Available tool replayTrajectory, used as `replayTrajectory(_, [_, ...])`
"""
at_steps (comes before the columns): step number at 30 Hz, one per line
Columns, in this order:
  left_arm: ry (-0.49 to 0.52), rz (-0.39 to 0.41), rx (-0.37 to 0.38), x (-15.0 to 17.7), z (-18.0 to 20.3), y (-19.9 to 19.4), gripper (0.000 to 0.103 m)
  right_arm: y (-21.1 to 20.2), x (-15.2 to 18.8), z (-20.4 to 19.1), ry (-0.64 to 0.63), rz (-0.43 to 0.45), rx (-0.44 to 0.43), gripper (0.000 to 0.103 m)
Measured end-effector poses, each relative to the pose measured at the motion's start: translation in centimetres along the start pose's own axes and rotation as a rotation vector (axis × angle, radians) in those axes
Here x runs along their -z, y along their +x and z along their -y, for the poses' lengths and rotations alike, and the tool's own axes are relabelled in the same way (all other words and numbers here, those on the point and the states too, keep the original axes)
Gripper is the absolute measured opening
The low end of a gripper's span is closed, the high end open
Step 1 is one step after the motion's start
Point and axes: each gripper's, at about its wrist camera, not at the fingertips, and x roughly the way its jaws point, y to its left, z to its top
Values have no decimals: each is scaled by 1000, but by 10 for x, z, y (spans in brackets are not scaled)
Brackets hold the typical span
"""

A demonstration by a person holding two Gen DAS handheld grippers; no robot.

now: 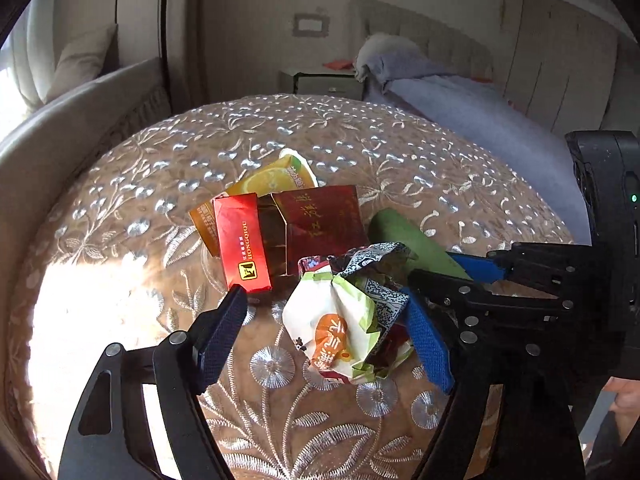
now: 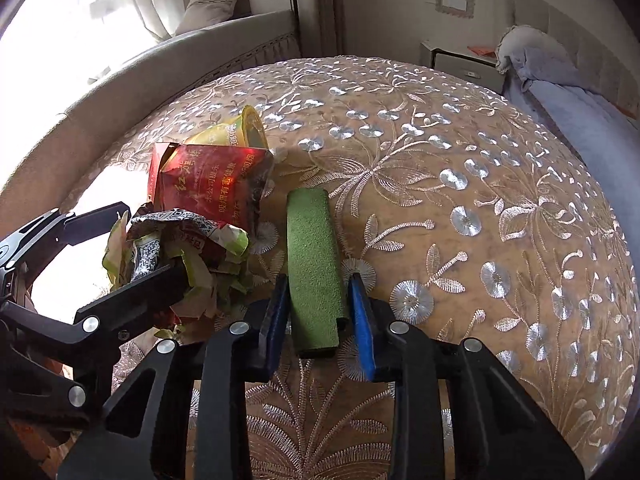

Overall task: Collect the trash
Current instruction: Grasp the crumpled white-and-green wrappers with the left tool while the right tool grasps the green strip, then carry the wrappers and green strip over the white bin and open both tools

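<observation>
Left gripper (image 1: 324, 338) stands open around a crumpled snack wrapper (image 1: 340, 320), one finger at each side, on the embroidered table (image 1: 280, 128). Just behind the wrapper lie a red cigarette pack (image 1: 240, 240), a dark red carton (image 1: 320, 224) and an orange juice cup (image 1: 272, 178), bunched together. Farther right, the right gripper (image 2: 318, 312) is open with its blue pads (image 2: 364, 320) flanking the near end of a green sponge block (image 2: 312, 264) lying flat on the table.
</observation>
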Motion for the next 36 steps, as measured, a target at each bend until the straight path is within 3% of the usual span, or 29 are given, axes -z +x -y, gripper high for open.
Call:
replayTrajectory(1, [0,1,15,0,2,-1,53,-1,0,-3,-14,3,-3,27])
replayTrajectory(6, [43,21,-17,4,13,-11,45,-11,6,1,1,25,-25,27])
replayTrajectory(12, [69,18,-43,10,19,-15,44,-35,20,7,12,46,-14,27])
replayTrajectory(16, [71,-16,-25,6,19,-4,55,-46,30,9,18,53,-9,27])
replayTrajectory(19, [69,-35,-29,4,19,5,55,-53,36,11,23,61,-18,27])
replayTrajectory(23, [92,-19,-59,5,28,1,48,-64,44,12,27,77,-21,27])
replayTrajectory(28, [47,36,-22,12,31,-31,47,-85,53,13,36,112,-32,27])
replayTrajectory(36, [111,145,16,28,67,-109,47,-144,86,19,7,196,-12,27])
